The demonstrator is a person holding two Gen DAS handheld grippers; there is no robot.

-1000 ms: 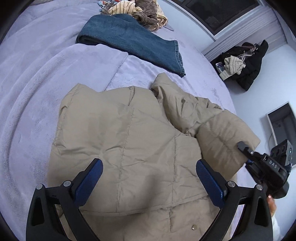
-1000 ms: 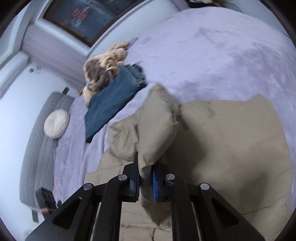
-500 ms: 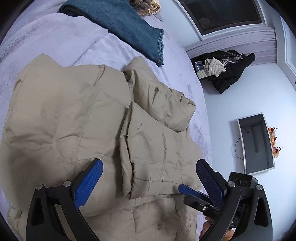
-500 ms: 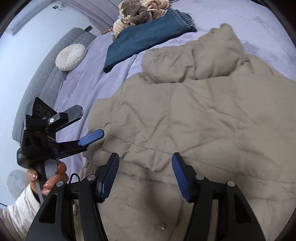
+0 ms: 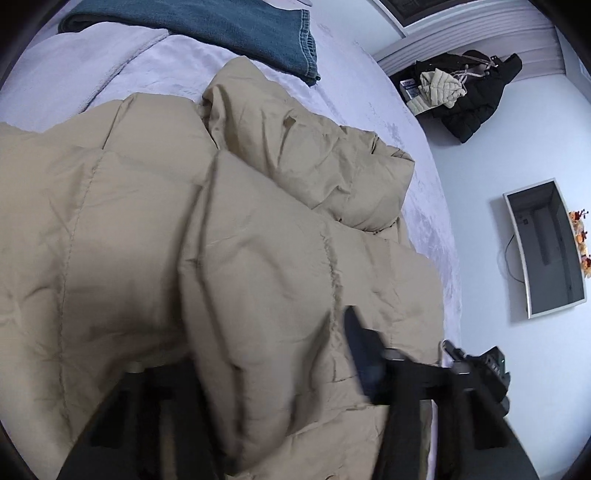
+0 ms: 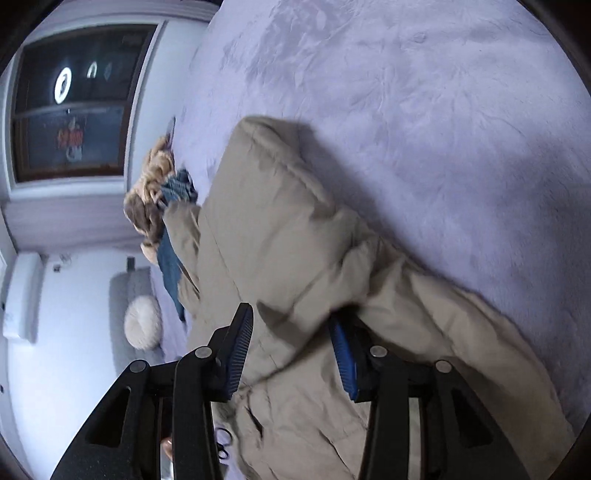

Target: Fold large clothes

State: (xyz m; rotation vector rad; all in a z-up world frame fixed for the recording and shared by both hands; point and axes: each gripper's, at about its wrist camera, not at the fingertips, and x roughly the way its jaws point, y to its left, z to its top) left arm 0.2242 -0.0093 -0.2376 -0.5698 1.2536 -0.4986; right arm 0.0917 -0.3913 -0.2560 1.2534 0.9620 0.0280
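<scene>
A large beige puffer jacket [image 5: 147, 240] lies on the lavender bed cover [image 5: 74, 66], with one sleeve folded across its body [image 5: 280, 280]. My left gripper [image 5: 269, 350] is open, its fingers astride the folded sleeve; the left finger is hidden behind fabric. My right gripper [image 6: 291, 343] is open with jacket fabric [image 6: 280, 236] bulging between its blue pads [image 6: 242, 347], not clamped. The right gripper also shows at the left wrist view's lower right [image 5: 476, 369].
Folded blue jeans [image 5: 236, 26] lie past the jacket, with a brown and tan garment pile [image 6: 151, 199] beyond them. Dark coats [image 5: 461, 92] sit on the floor by the wall, a mirror [image 5: 543, 251] leans there. A round white cushion [image 6: 142, 325] rests on a grey headboard.
My right gripper let go of the sleeve it held a second ago and now stands open at the jacket's edge. My left gripper dropped low onto the folded sleeve.
</scene>
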